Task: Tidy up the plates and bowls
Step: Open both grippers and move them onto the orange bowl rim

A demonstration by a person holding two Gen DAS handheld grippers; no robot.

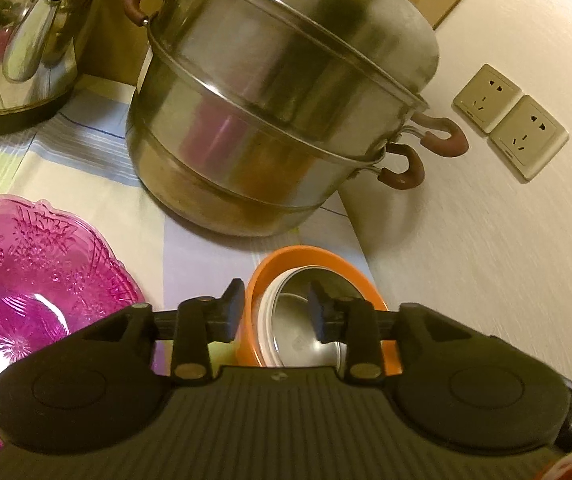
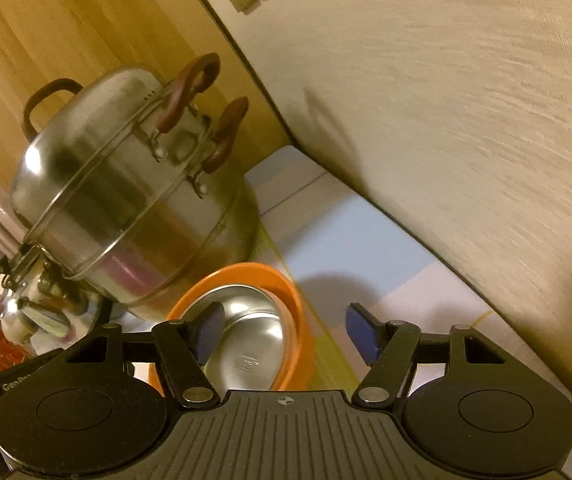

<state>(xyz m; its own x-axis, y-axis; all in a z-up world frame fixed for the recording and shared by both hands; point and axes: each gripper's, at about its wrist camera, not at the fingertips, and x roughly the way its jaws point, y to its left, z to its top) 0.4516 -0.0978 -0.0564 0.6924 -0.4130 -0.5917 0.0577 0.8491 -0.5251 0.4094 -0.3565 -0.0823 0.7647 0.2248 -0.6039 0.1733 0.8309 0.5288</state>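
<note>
Left wrist: pink dish (image 1: pixel 26 280) visible; right wrist lacks it.

Table (image 1: pixel 98 208): steamer pot (image 1: pixel 278 120), kettle (image 1: pixel 22 40), pink dish (image 1: pixel 26 280), orange bowl (image 1: pixel 306 264).

Between the jaws, a brushed metal bowl (image 1: pixel 306 332) sits in glossy orange plastic. Beyond, the steamer pot (image 1: pixel 278 120) is dull steel. Left, the pink dish (image 1: pixel 26 272) is translucent cut-pattern plastic.

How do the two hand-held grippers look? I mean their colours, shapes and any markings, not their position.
Both look alike. The left hand-held gripper has a black ribbed body, two rounded black housings with disc shapes, black link arms with metal pivot pins, and dark blue finger pads. The right hand-held gripper is the same, with brighter blue pads, a small crosshair mark on the body, and partly readable white lettering at its left edge.
</note>
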